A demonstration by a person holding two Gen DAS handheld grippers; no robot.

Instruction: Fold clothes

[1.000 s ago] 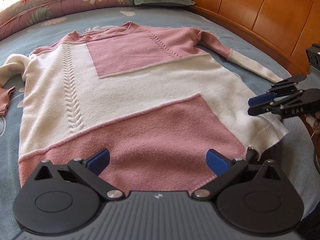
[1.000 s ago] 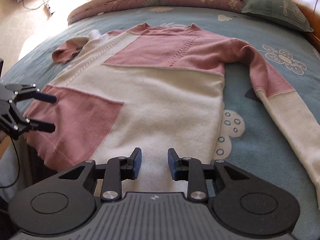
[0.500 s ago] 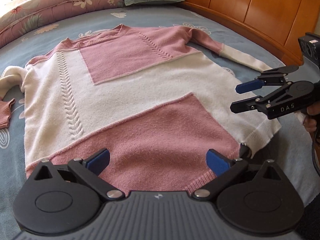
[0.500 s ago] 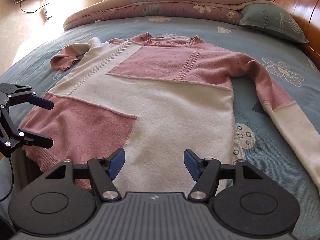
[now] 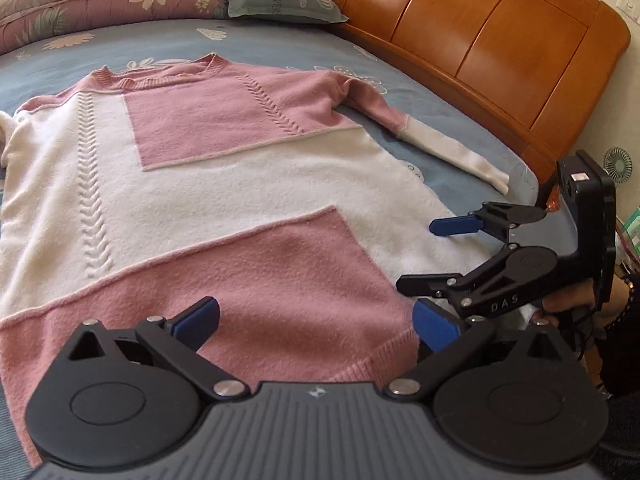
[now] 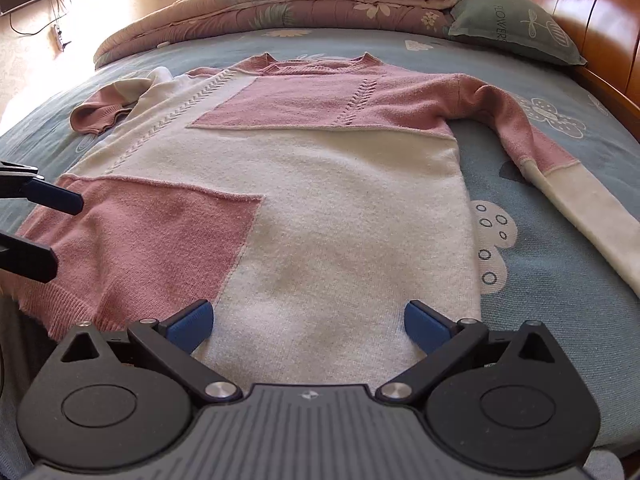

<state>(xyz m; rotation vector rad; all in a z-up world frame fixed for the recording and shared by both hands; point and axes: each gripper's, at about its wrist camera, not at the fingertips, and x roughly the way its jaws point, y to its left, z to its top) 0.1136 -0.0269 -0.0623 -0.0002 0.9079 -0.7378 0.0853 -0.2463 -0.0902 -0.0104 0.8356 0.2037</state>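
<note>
Basically nothing folded yet: sweater (image 6: 320, 200) lies flat, sleeves out, mid-frame on the bed (image 6: 560, 240); left gripper (image 5: 316, 320) fingers wide and empty, right gripper (image 6: 308, 320) jaws opening, empty, both low in frame over the hem.

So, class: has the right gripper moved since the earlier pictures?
Yes. In the left wrist view the right gripper has come further over the sweater hem, away from the headboard, its jaws opening, empty.

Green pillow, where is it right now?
The green printed pillow lies at the bed's far right corner in the right wrist view, against the wooden headboard, beside the folded floral quilt.
</note>
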